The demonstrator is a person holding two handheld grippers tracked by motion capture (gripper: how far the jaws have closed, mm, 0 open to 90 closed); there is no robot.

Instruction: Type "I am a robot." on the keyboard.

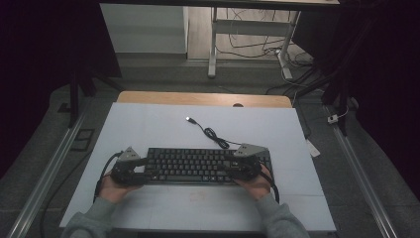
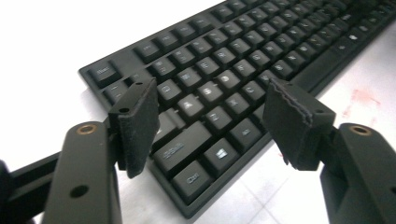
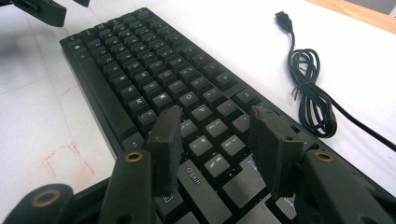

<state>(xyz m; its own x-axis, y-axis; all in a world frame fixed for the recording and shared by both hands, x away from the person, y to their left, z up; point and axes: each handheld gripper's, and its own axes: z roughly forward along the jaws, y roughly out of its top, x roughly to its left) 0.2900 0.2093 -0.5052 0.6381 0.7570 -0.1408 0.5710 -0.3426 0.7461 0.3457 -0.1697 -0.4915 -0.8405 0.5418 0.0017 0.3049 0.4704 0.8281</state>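
A black keyboard [image 1: 198, 166] lies flat on the white board [image 1: 158, 129], near its front edge. Its coiled black cable [image 1: 214, 134] runs back to a loose USB plug [image 1: 189, 119]. My left gripper [image 1: 144, 169] is at the keyboard's left end, held in a hand. In the left gripper view its jaws [image 2: 210, 93] stand open over the keys [image 2: 243, 51] at that corner, pressing on nothing. My right gripper [image 1: 229, 168] is at the right end. Its jaws [image 3: 215, 116] are open above the right-hand keys [image 3: 140, 60], with the cable [image 3: 310, 93] lying beyond.
The board covers a wooden table whose far edge [image 1: 203, 98] is bare. A faint red mark [image 1: 198, 196] sits on the board in front of the keyboard. Metal rails [image 1: 47, 168] run along both sides, and a desk frame [image 1: 213, 44] with floor cables stands behind.
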